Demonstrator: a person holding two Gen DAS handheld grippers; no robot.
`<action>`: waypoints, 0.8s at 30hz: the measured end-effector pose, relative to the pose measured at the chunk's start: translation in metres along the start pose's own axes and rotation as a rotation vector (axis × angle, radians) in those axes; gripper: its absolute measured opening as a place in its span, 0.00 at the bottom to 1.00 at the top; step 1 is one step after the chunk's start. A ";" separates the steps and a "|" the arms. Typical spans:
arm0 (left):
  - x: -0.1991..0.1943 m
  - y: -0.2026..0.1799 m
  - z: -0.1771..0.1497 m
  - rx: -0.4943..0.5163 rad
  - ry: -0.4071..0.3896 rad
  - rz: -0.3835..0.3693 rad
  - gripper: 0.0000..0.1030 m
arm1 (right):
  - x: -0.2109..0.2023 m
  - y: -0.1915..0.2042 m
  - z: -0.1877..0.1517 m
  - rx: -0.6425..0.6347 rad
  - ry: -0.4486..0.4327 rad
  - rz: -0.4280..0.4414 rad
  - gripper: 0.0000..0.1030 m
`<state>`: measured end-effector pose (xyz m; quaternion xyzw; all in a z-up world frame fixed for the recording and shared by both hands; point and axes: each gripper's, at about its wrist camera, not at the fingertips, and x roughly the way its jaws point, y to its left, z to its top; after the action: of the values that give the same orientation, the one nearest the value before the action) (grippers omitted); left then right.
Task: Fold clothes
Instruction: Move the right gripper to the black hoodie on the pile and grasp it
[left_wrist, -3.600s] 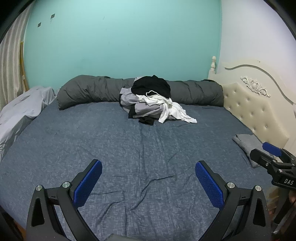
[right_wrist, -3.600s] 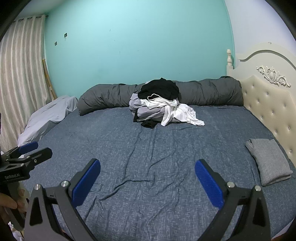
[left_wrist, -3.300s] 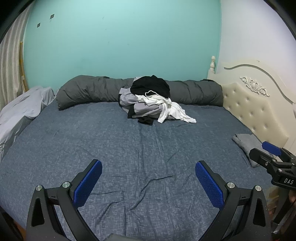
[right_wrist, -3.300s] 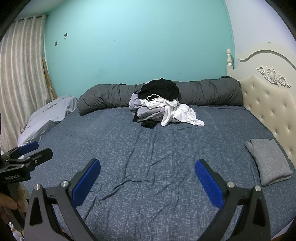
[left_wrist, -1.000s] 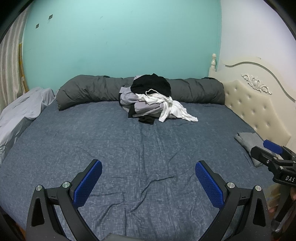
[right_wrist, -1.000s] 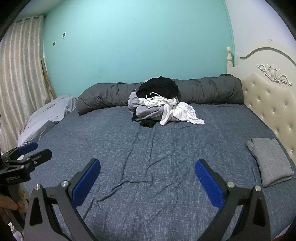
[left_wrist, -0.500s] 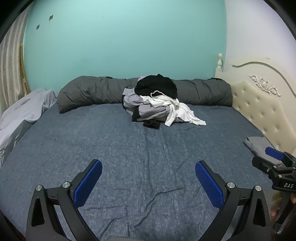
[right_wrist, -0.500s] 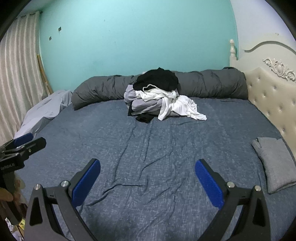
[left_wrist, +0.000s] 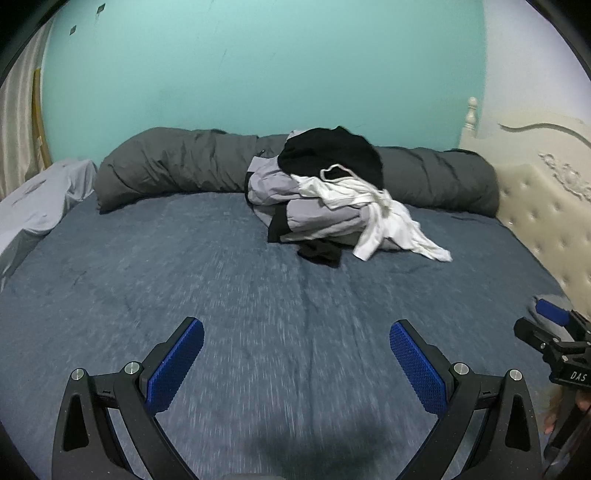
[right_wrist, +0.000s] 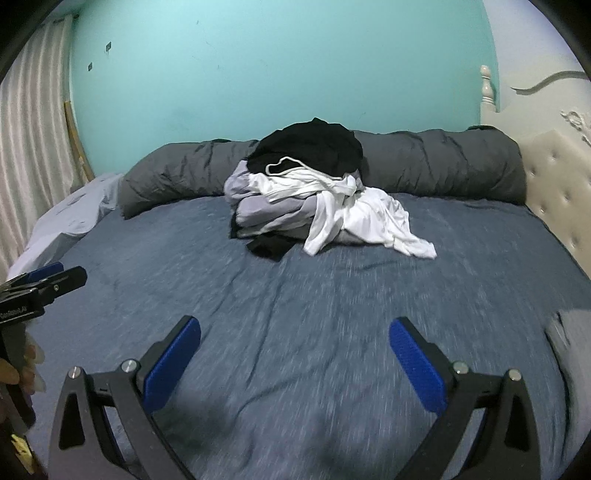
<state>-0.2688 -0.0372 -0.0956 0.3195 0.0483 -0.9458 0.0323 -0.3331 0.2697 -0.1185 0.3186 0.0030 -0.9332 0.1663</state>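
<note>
well ahead of both gaping tongs (left_wrist: 296, 341) (right_wrist: 294, 338) lies the clothes pile (left_wrist: 332, 201).

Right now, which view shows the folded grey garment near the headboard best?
Neither shows it well. The right wrist view is better: the folded grey garment lies at the frame's right edge, blurred and cut off. In the left wrist view only a sliver peeks out behind the right claw.
</note>
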 end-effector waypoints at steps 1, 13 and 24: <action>0.015 0.002 0.004 -0.005 0.002 0.004 1.00 | 0.016 -0.005 0.006 -0.005 -0.005 -0.009 0.99; 0.113 0.026 0.048 -0.098 0.107 0.031 1.00 | 0.122 -0.010 0.090 -0.055 0.004 0.010 0.99; 0.163 0.062 0.094 -0.198 0.167 0.020 1.00 | 0.229 -0.016 0.177 -0.030 0.064 -0.016 0.91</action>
<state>-0.4485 -0.1141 -0.1245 0.3927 0.1410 -0.9062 0.0688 -0.6126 0.1948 -0.1155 0.3459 0.0251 -0.9236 0.1633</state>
